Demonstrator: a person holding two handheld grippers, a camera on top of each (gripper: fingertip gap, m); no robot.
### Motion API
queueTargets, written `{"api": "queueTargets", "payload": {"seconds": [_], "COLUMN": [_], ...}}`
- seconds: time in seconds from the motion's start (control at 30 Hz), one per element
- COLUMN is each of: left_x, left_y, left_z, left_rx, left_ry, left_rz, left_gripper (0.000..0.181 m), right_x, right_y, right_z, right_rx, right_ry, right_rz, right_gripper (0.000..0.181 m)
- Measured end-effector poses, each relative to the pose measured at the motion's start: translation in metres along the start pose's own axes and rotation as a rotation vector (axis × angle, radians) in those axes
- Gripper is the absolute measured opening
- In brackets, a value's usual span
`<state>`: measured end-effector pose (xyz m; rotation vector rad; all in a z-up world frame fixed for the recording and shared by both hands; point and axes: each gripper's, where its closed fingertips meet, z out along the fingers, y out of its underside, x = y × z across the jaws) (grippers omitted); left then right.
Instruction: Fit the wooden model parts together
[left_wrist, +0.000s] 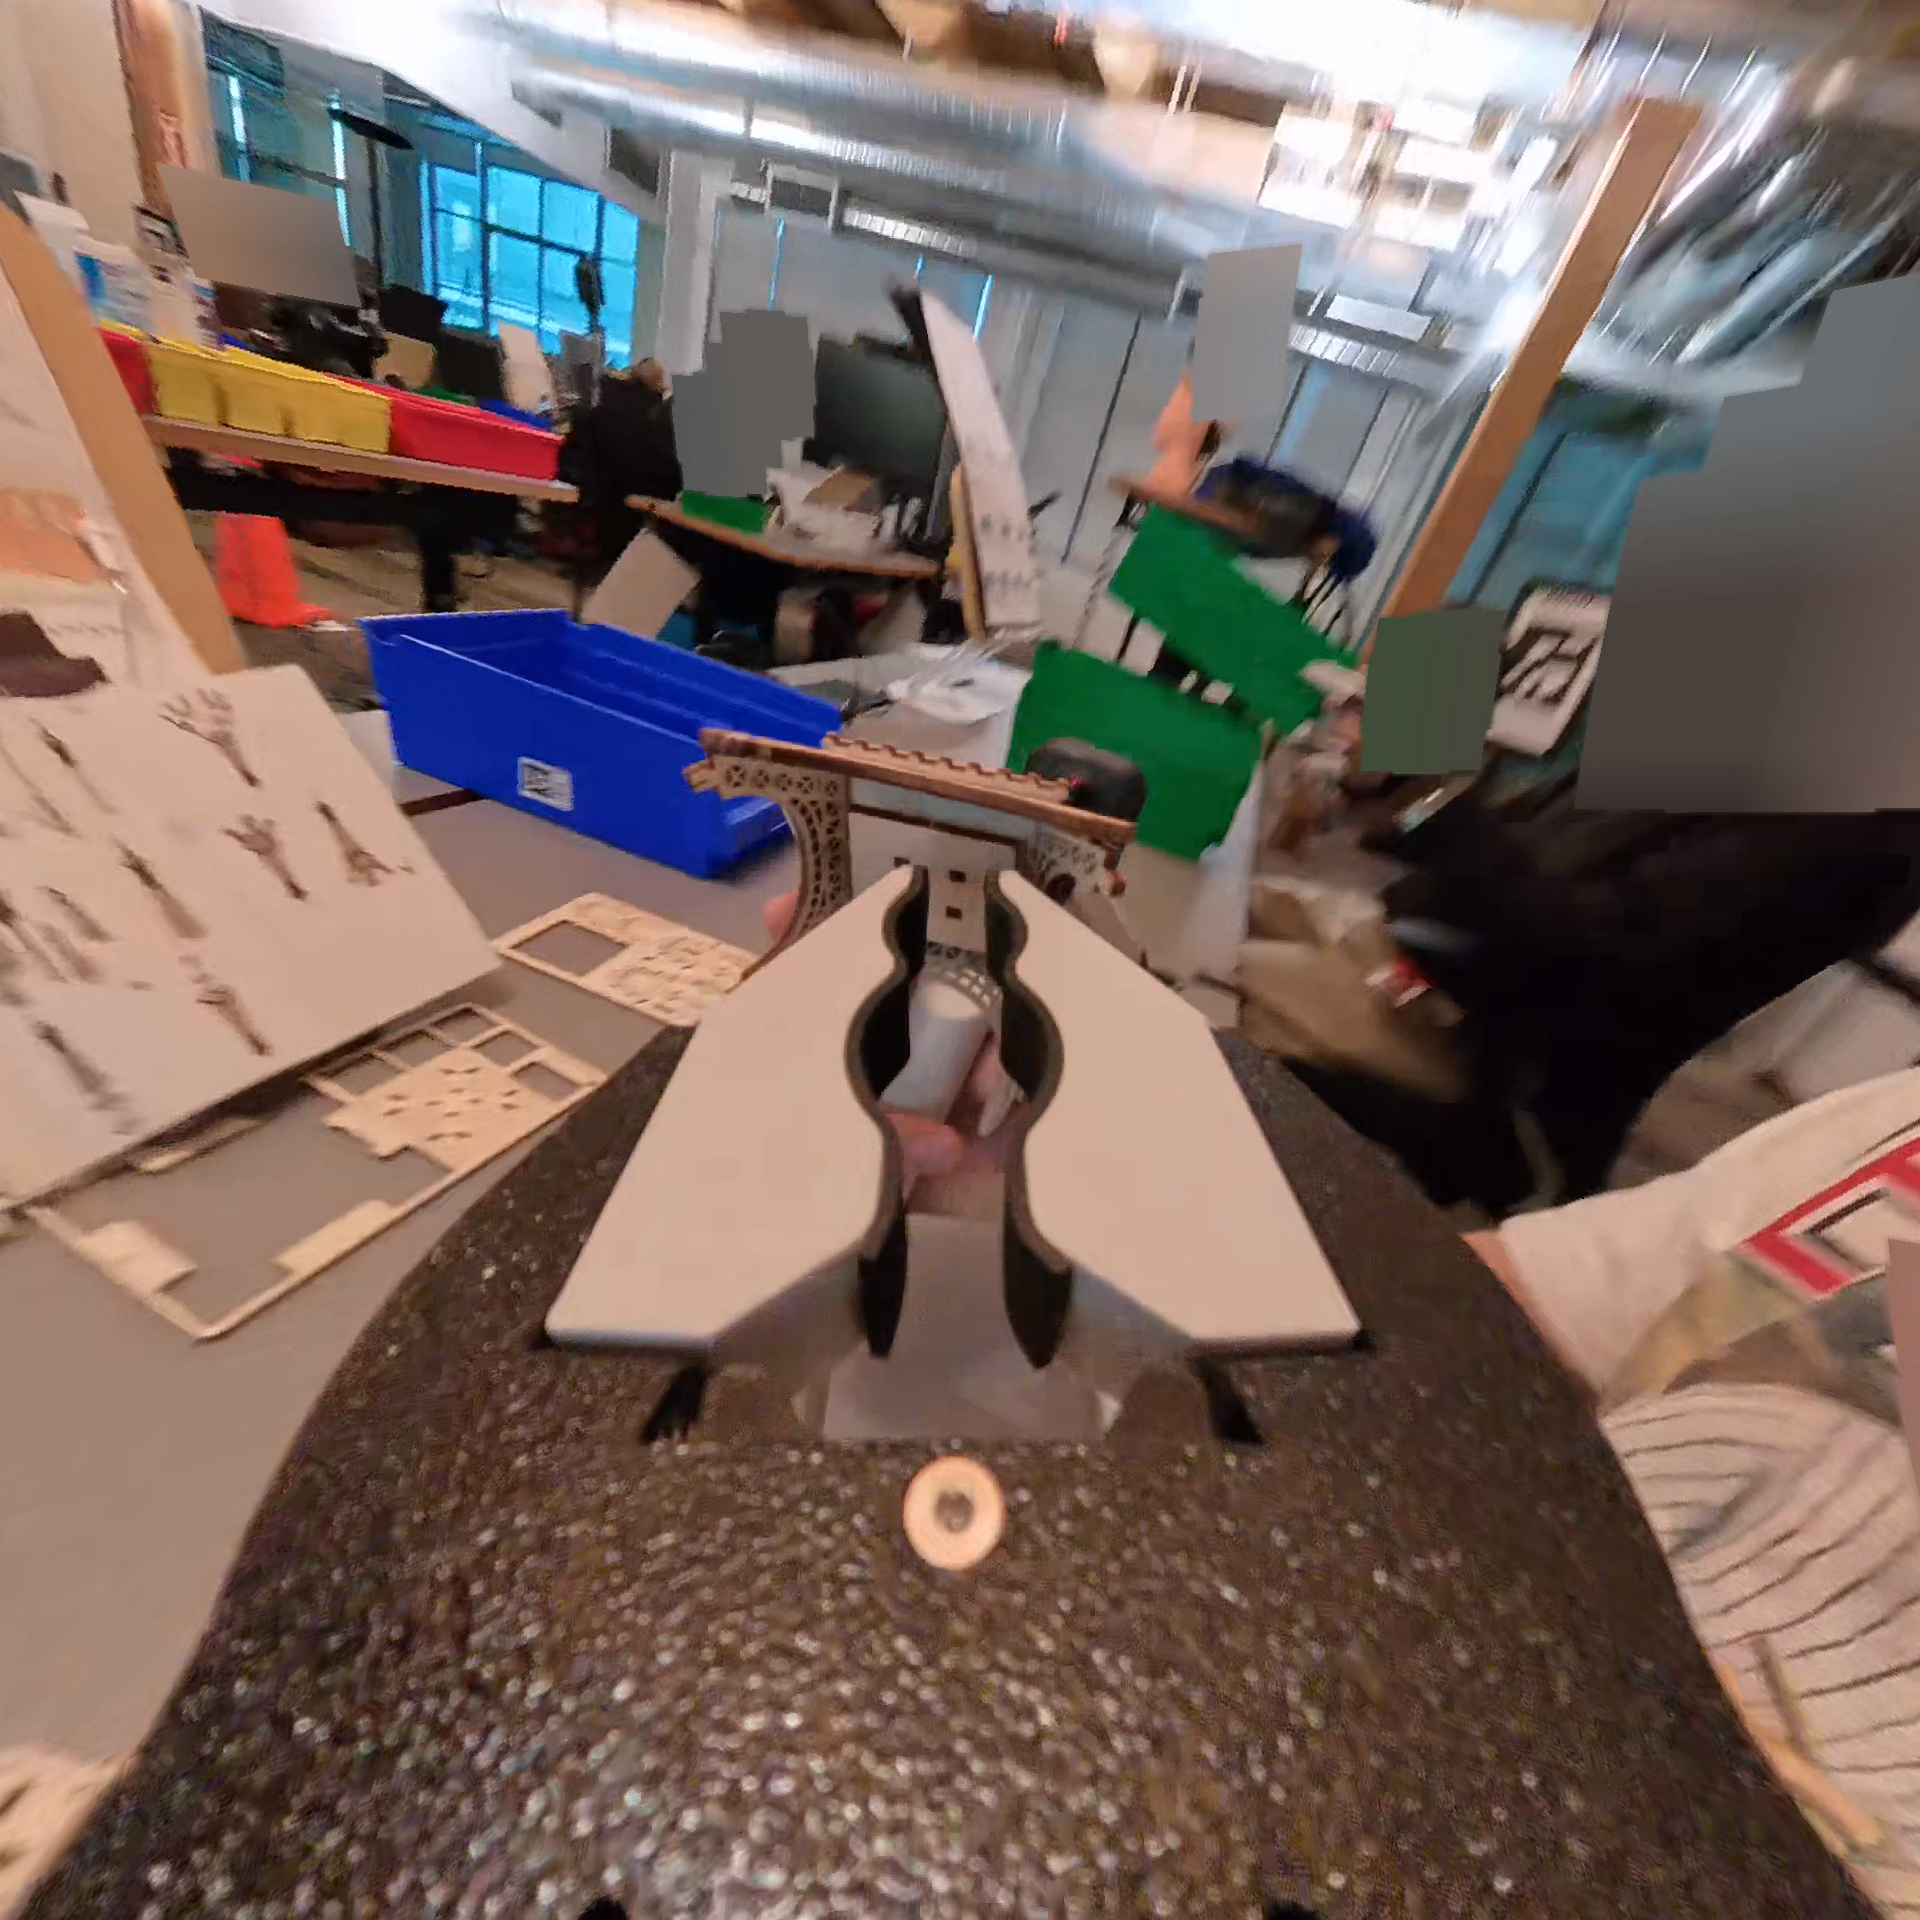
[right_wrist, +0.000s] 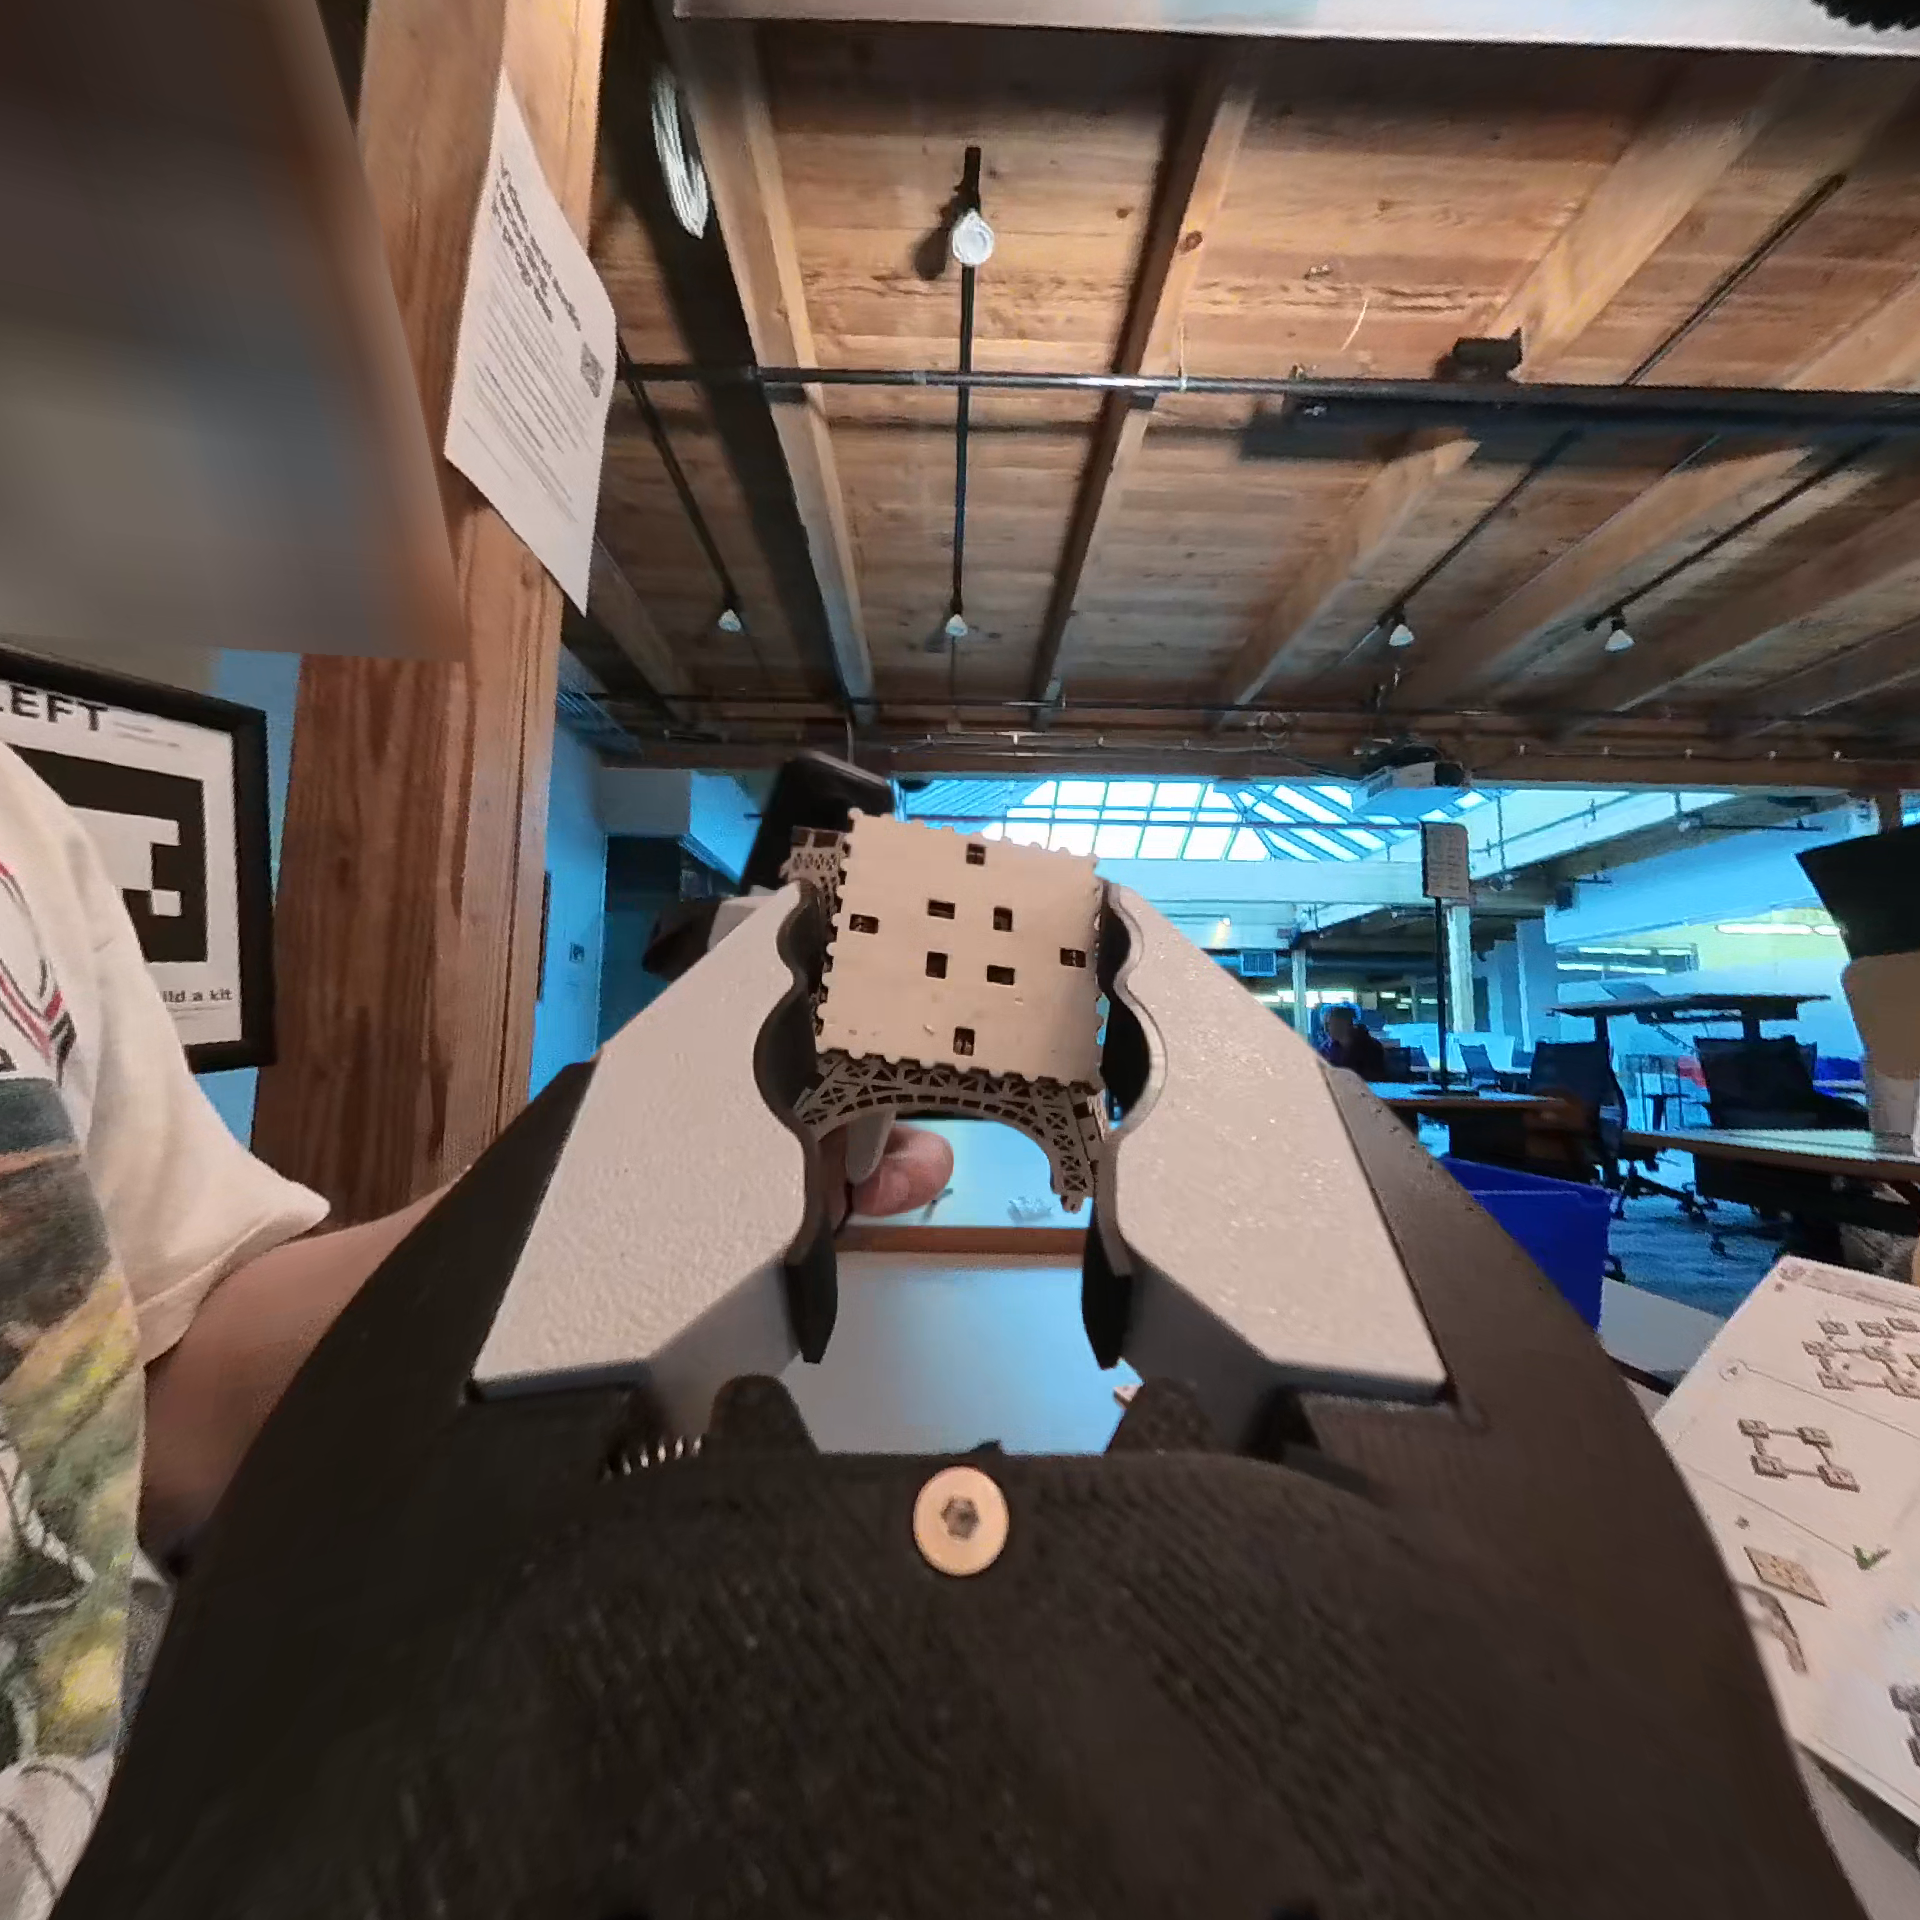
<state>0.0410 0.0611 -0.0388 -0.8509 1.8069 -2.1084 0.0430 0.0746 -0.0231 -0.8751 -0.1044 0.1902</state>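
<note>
Right gripper (right_wrist: 951, 987) is clamped on the wooden model (right_wrist: 961, 966), its two grey fingers (right_wrist: 675, 1122) pressing the notched edges of the square slotted plate, with lattice arches hanging just below that plate and a fingertip (right_wrist: 894, 1169) of a bare hand touching the arch from underneath. Left gripper (left_wrist: 951, 914) is drawn narrow, its tips just beneath the same model (left_wrist: 914, 790), which sits straight ahead of it and slightly above; a small pale slotted piece (left_wrist: 951, 899) shows in the gap, but the blur and the crowding there mean I cannot tell whether the fingers actually pinch it or merely frame it. My reading is that the job is mid-assembly: the base of the tower is together, and a further part is being brought up to it from below. The next move calls for lining tabs up squarely with the small dark slots, then pushing gently and evenly, since the thin lattice legs look easy to snap if the grip twists. To the left of the left gripper, on the grey table (left_wrist: 125, 1455), lie punched-out wooden sheets (left_wrist: 312, 1174) and an instruction sheet (left_wrist: 187, 862). Beyond them, ahead and left, stands a blue bin (left_wrist: 582, 727); nothing can be seen inside it from this low angle. Ahead and to the right are green bins (left_wrist: 1132, 758), contents hidden. Far off to the left, a shelf carries yellow and red bins (left_wrist: 343, 400), too distant to judge what they hold.
</note>
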Motion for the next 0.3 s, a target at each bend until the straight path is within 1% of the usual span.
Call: {"api": "queueTargets", "payload": {"seconds": [0.07, 0.2, 0.27, 0.3], "left_x": [-0.003, -0.009, -0.008, -0.007], "left_y": [0.001, 0.004, 0.003, 0.002], "left_z": [-0.002, -0.010, -0.014, -0.015], "left_rx": [0.055, 0.142, 0.175, 0.191], "left_ry": [0.058, 0.146, 0.193, 0.215], "left_rz": [-0.093, -0.244, -0.295, -0.315], "left_gripper": [0.007, 0.006, 0.000, 0.000], "right_x": [-0.001, 0.000, 0.001, 0.000], "right_y": [0.005, 0.016, 0.020, 0.021], "right_z": [0.001, 0.004, 0.007, 0.008], "right_rx": [-0.034, -0.134, -0.191, -0.212], "right_ry": [0.001, 0.036, 0.059, 0.069], "right_rz": [-0.027, -0.161, -0.244, -0.297], "right_gripper": [0.051, 0.051, 0.051, 0.051]}}
